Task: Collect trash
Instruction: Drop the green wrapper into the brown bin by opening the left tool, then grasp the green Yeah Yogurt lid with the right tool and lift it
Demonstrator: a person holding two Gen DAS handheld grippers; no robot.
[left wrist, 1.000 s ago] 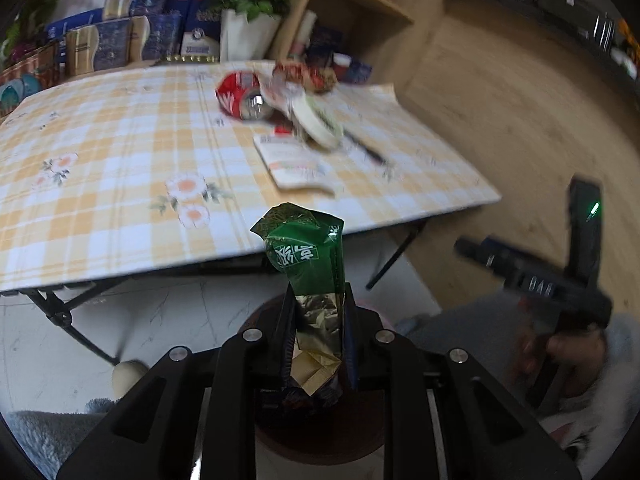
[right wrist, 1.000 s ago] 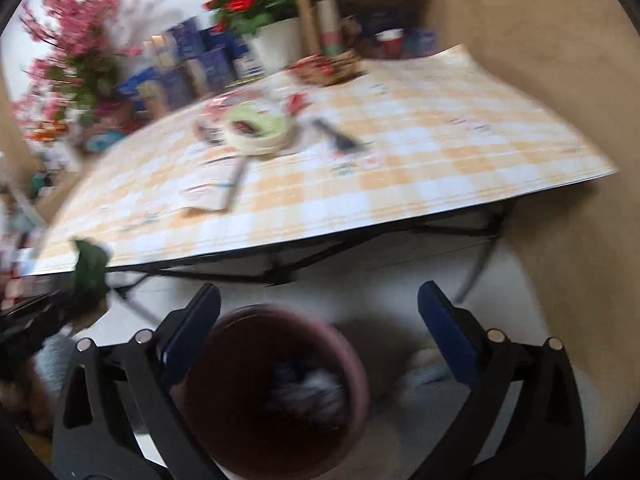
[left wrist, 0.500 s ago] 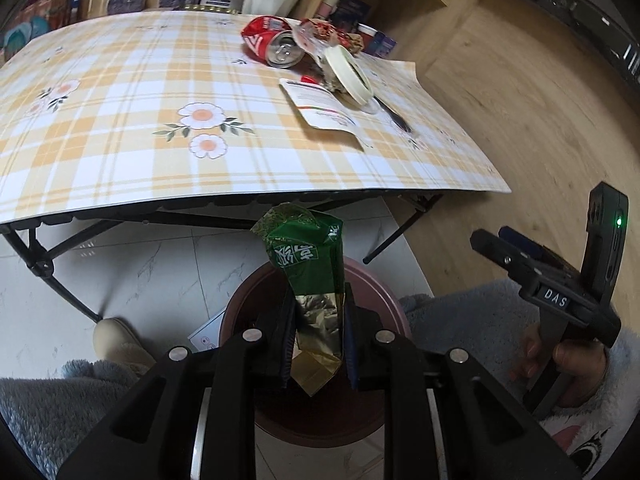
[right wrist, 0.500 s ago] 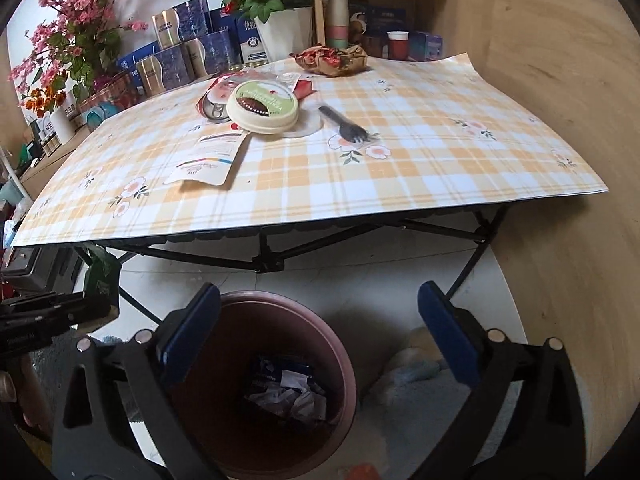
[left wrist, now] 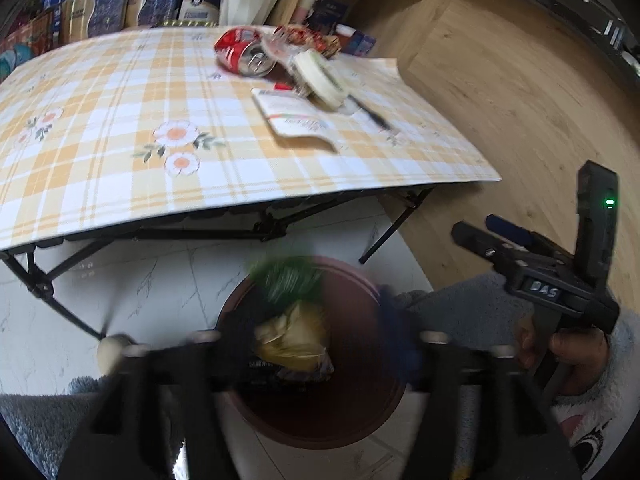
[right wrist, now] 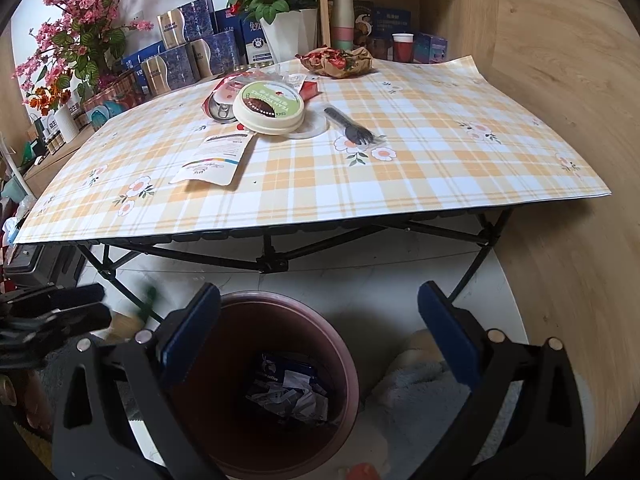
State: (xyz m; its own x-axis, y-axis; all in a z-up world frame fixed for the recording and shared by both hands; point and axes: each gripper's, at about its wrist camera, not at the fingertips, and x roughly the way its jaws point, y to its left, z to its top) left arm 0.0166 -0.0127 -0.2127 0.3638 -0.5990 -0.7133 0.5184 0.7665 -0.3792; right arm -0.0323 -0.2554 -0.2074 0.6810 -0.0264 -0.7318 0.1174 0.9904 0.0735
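**Green wrapper released over the bin**

The folding table (right wrist: 400, 152) stood behind the dark red bin (right wrist: 280, 380), which sat on the pale floor just in front of it. Several items remained on the tablecloth: a round lidded tub (right wrist: 269, 107), a crushed red can (left wrist: 244, 53), a flat white pouch (right wrist: 212, 160), a black fork (right wrist: 348, 128) and a crumpled red wrapper (right wrist: 336, 62).

The left gripper (left wrist: 316, 344) had just been opening. One second before, its jaws were clamped on the green wrapper (left wrist: 290, 312); at inspection they stood well apart, blurred, with the wrapper loose between them and directly above the bin's mouth. The pads no longer pressed on it. The wrapper itself was smeared, which I judged to be a fall in progress. Whether it had yet cleared the rim could not be established.

The right gripper (right wrist: 320, 332) hung over the same bin, jaws wide and empty, as in the earlier frames.

Assessment: one item was effectively disposed of; the table items remained outstanding.
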